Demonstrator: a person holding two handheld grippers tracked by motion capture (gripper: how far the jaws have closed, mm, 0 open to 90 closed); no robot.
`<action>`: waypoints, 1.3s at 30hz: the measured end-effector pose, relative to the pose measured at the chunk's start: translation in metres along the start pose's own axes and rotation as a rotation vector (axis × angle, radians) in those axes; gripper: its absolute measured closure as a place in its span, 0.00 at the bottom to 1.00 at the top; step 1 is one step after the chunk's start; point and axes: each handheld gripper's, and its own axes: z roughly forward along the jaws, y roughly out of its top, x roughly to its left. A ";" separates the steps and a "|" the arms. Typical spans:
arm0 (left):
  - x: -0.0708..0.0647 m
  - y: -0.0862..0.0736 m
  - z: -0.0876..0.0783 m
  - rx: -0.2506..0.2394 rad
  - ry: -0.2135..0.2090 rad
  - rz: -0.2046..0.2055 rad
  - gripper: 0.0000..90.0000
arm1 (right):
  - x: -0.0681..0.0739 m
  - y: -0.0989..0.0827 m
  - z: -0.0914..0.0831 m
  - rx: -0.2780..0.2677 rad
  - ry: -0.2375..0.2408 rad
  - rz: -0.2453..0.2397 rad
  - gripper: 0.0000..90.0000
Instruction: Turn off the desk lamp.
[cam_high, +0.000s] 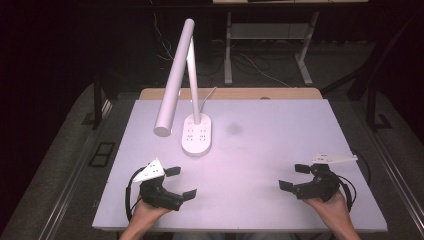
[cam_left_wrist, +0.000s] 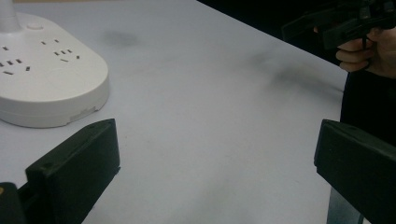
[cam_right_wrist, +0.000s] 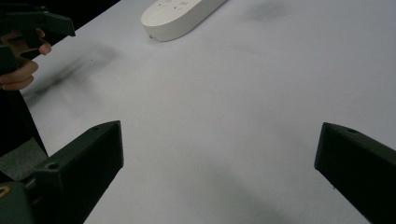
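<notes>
Start position, likely: left gripper (cam_high: 176, 183) and right gripper (cam_high: 295, 177) rest near, jaws spread, empty; desk lamp (cam_high: 196, 135) far-left untouched; next move probably a reach

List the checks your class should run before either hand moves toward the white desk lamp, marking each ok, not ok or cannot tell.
1. Left tongs open and empty: ok.
2. Right tongs open and empty: ok.
3. White desk lamp with the oval socket base standing upright: ok.
4. Pale table surface between both tongs and the base unobstructed: ok.
5. Long tube-shaped lamp head apart from both tongs: ok.
6. Lamp's white cable plugged in: cannot tell.
</notes>
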 end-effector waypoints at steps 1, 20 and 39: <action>0.000 0.000 0.000 0.000 0.000 0.000 0.00 | 0.000 0.001 0.000 0.001 -0.001 -0.005 0.01; 0.001 0.000 -0.001 0.000 0.003 -0.001 0.00 | 0.006 0.033 0.006 0.027 0.027 -0.053 0.01; 0.002 0.000 -0.002 -0.008 0.006 -0.010 0.00 | 0.008 0.075 0.020 0.060 0.047 -0.104 0.01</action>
